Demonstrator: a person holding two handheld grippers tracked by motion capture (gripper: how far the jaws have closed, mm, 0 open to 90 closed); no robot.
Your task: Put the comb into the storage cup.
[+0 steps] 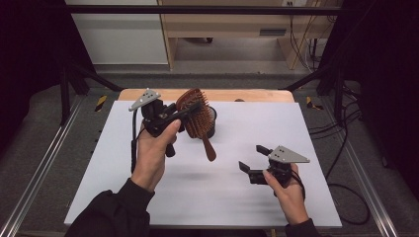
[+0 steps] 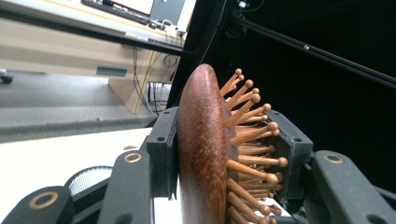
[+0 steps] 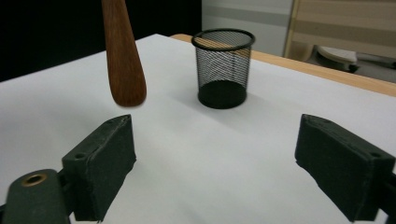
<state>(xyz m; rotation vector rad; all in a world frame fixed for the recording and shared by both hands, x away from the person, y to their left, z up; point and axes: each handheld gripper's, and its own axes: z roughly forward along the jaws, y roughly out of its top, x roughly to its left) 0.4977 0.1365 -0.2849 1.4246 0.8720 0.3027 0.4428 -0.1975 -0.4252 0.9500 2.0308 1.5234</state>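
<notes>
left gripper (image 1: 174, 118): jaws clamped on brush (image 1: 196, 117) head, raised over bench (image 1: 148, 197) | right gripper (image 1: 253, 160): jaws wide, empty | cup (image 1: 211, 123) behind | no readable writing

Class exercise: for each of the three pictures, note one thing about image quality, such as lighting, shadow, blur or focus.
High view: the white table is brightly lit, dark surroundings, and the right gripper looks slightly smeared. Left gripper view: the wooden hairbrush is close and sharp, the room behind soft. Right gripper view: the mesh cup casts a faint shadow; the near jaws look soft.
</notes>
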